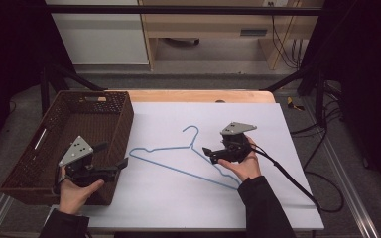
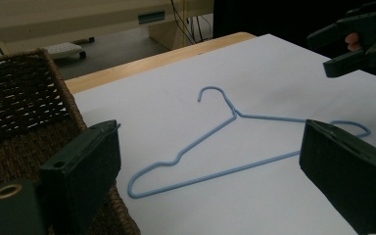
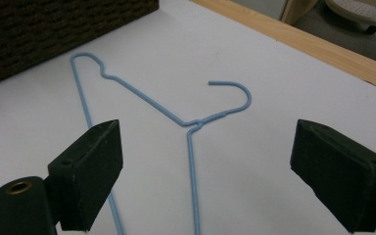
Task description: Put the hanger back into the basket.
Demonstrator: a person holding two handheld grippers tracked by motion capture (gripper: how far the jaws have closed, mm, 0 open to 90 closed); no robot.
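Note:
A light blue wire hanger (image 1: pixel 191 146) lies flat on the white sheet (image 1: pixel 258 124), its hook pointing to the far side. My right gripper (image 1: pixel 209 154) hovers just above the hanger's right arm, jaws open and pointing left. In the right gripper view the hanger (image 3: pixel 196 123) lies ahead of and between the open jaws of that gripper (image 3: pixel 208 142), untouched. My left gripper (image 1: pixel 114 154) is held over the near right corner of the brown wicker basket (image 1: pixel 124 129), open and empty, aimed at the hanger (image 2: pixel 236 114). The right gripper (image 2: pixel 323 53) appears at the top right of the left gripper view.
The wicker basket (image 2: pixel 24 98) stands at the table's left side, its right wall beside the hanger's left end. A wooden table edge (image 1: pixel 203 95) runs along the far side. The right gripper's cable (image 1: pixel 287 176) trails off to the right across the sheet.

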